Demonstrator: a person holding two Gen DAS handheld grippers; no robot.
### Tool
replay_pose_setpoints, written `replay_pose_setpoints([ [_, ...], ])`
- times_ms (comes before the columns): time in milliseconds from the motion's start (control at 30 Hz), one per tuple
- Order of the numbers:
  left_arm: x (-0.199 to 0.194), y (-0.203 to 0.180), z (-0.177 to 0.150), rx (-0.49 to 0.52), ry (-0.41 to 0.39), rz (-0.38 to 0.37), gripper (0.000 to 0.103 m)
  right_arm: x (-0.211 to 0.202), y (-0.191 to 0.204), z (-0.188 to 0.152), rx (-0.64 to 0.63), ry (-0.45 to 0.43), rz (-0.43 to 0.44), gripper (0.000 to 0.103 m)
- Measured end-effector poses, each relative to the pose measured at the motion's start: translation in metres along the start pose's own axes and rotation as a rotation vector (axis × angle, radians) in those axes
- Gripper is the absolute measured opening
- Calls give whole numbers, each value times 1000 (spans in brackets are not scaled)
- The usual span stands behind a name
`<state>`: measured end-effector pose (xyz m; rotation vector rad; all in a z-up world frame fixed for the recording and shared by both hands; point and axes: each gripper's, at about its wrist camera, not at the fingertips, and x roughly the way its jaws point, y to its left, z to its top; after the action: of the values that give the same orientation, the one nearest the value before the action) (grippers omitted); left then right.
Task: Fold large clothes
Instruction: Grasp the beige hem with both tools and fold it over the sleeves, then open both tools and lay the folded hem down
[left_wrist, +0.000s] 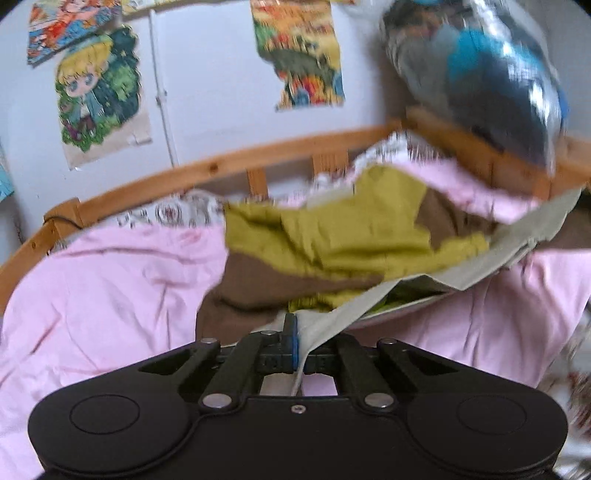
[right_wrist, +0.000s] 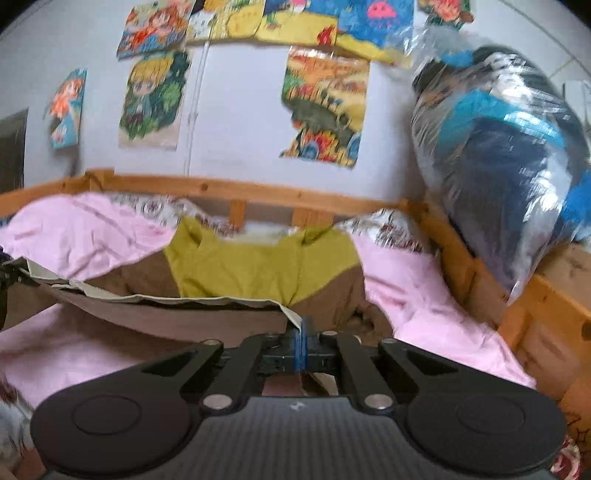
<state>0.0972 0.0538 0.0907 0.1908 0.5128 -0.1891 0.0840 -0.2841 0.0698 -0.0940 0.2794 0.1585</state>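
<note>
You've got the garment (right_wrist: 258, 266) pinched at both ends: left gripper (left_wrist: 295, 332) and right gripper (right_wrist: 302, 332) are each clamped on its pale hem, stretched over the pink bedding (right_wrist: 424, 295). Looks mid-fold; next, carry that hem toward 12 o'clock, evenly.

A home bedroom, likely a kid's – a pine bed frame (right_wrist: 258, 192) w/ slatted rail runs along a white wall (right_wrist: 240, 122), pink bedding (right_wrist: 417, 291) spread over the mattress. Cartoon posters (right_wrist: 153, 99) are stuck up across the wall, some torn at the edges. A clear plastic bag (right_wrist: 506, 166) stuffed w/ dark and blue textiles sits on the frame's corner – storage, home-style.
</note>
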Motion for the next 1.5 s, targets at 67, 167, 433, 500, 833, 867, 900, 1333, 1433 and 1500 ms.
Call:
replay_pose_setpoints([
  [67, -17, 3, 13, -11, -33, -14, 0, -10, -5, 11, 20, -32, -6, 1],
  [167, -50, 3, 22, 1, -81, -24, 0, -37, -7, 24, 27, -90, -4, 1],
  [433, -129, -2, 24, 30, -127, -78, 0, -116, 4, 42, -7, -176, 2, 1],
  [500, -128, 1, 24, 14, -101, -106, 0, -117, -1, 46, 29, -162, 27, 1],
  [833, -71, 14, 42, 10, -35, -99, 0, -71, -10, 52, -8, -103, 39, 1],
  [867, -59, 16, 48, 10, -22, -92, 0, -60, -9, 56, -35, -107, 27, 1],
  [900, -48, 19, 55, 8, -10, -88, 0, -49, -8, 59, -58, -108, 17, 1],
  [1333, 212, 88, 80, -143, 213, -130, 2, 227, -17, 56, -176, 69, -17, 1],
  [1433, 261, 103, 67, -239, 267, -147, 6, 283, -16, 34, -170, 139, -23, 1],
  [1500, 278, 112, 59, -279, 279, -151, 16, 311, -17, 20, -168, 184, -27, 2],
])
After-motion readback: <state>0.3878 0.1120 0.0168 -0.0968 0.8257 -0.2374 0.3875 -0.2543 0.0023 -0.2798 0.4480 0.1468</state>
